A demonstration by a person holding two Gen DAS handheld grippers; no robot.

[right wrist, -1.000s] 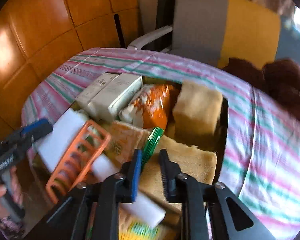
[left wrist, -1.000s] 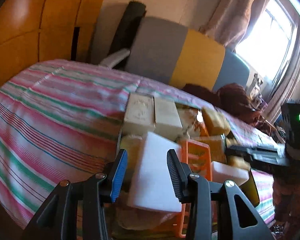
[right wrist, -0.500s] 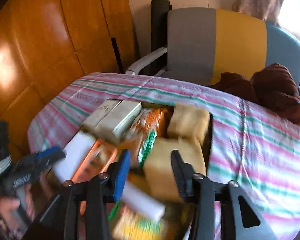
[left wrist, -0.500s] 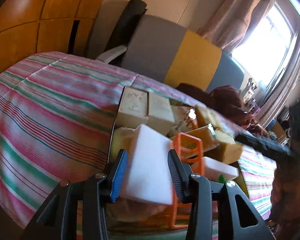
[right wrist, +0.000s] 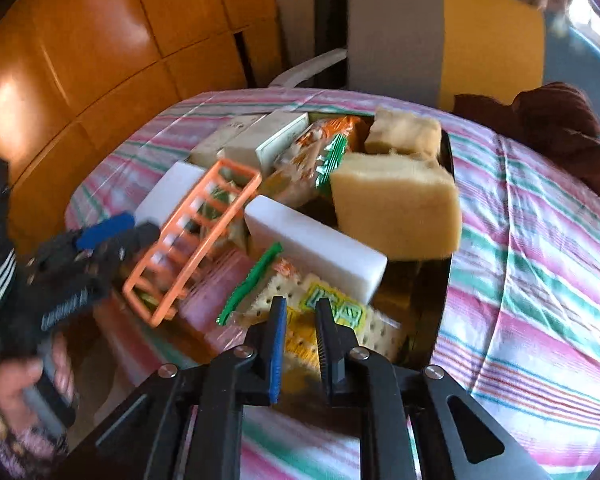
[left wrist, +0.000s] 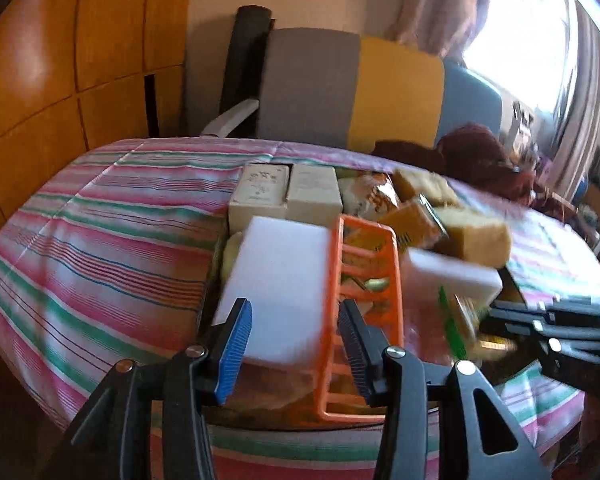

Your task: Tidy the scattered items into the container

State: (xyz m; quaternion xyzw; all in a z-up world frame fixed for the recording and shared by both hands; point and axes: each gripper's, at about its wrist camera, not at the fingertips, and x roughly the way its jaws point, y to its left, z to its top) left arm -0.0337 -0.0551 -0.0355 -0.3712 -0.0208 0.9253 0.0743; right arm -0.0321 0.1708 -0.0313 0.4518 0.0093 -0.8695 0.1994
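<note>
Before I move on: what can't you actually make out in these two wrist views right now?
- Container floor and near wall: both views, buried under the piled items.
- Left gripper contact with the white foam block: left wrist view, motion blur; I cannot tell if the fingers touch it.
- Print on the cracker packet: right wrist view, partly behind the right gripper.
- Table edge nearest the person: cut off in both views.

dark container (right wrist: 446, 240) heaped with items (right wrist: 396, 204)
</note>
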